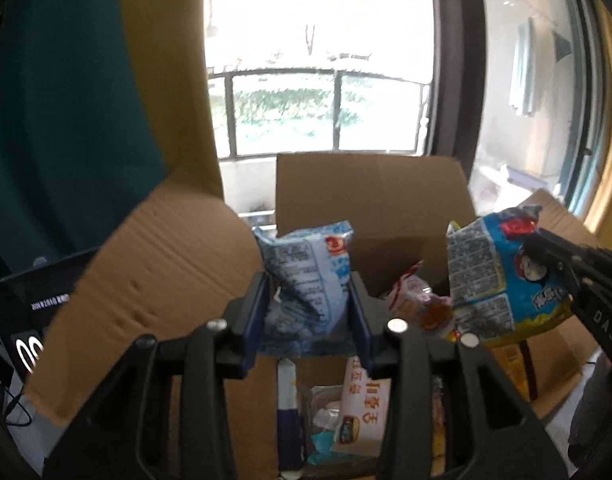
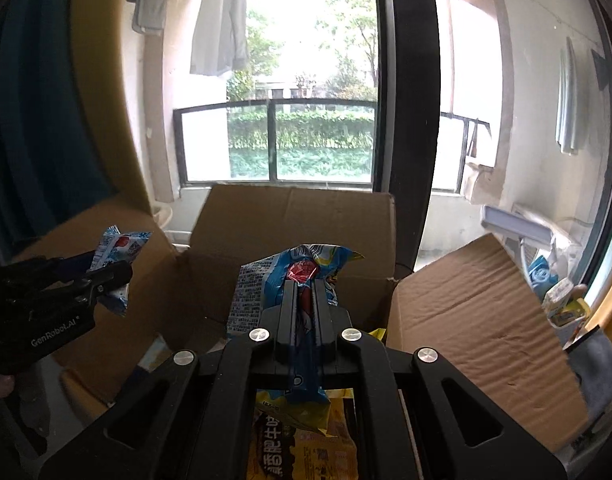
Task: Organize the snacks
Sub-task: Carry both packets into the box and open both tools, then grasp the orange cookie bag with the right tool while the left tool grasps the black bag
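Currently both grippers hold snack packets above an open cardboard box [image 1: 370,196]. The left gripper [image 1: 308,308] has its jaws closed against the sides of a pale blue snack packet [image 1: 306,276], which stands upright between them and looks crumpled. The right gripper [image 2: 305,312] has its jaws pinched nearly together on the edge of a blue and yellow snack bag [image 2: 302,268], which hangs partly below them. Inside the box lie more snacks, among them a red and white wrapped packet [image 1: 418,300] and a white packet with orange lettering [image 1: 362,404]. Behind stands a window with a railing [image 2: 274,140]. Risk, as a judgement: the right grip is thin, so the bag could slip free; the two packets are near and could collide.
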`<state>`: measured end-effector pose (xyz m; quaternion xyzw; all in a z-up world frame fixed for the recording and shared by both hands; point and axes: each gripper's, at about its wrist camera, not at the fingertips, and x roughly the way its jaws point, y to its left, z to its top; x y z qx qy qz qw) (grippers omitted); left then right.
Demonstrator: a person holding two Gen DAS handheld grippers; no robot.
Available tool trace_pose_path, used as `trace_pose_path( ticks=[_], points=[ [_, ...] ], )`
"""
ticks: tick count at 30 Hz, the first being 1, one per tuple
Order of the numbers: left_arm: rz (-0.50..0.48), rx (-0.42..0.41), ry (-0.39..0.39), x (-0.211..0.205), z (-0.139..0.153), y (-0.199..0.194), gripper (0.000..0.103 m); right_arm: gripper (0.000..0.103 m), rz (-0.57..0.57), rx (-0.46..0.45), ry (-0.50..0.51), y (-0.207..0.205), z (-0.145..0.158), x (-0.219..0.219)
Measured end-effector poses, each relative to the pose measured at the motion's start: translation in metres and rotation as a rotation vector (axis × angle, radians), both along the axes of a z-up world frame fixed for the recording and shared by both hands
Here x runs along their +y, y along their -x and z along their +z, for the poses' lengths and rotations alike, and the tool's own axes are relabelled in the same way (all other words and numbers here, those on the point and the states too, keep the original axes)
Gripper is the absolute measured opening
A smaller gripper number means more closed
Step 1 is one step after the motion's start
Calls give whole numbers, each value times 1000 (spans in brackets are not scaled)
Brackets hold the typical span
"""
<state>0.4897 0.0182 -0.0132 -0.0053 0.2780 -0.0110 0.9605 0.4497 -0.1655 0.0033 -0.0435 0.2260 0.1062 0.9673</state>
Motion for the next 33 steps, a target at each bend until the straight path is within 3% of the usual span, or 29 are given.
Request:
trace_pose_path(
  ticks=[2,5,7,10,11,21,33],
  points=[
    [18,9,11,-1,-3,-4,47,7,-5,13,-1,-6,-4,0],
    [30,11,25,2,-4,-5,65,8,-17,24,8,-11,-9,1],
    [27,4,31,4,-2,-2,67,12,-15,45,8,-16,-12,2],
    [38,-11,24,5,2,3,71,48,-19,56,0,-14,-12,1],
    [41,-14,24,6,4,5,73,53,-17,53,-4,-11,-10,2],
    [27,-61,36,13,23,59,77,53,-1,23,8,32,7,0],
    [-67,-40,42,14,7,187,77,54,13,-22,14,153,17,-40]
  ],
)
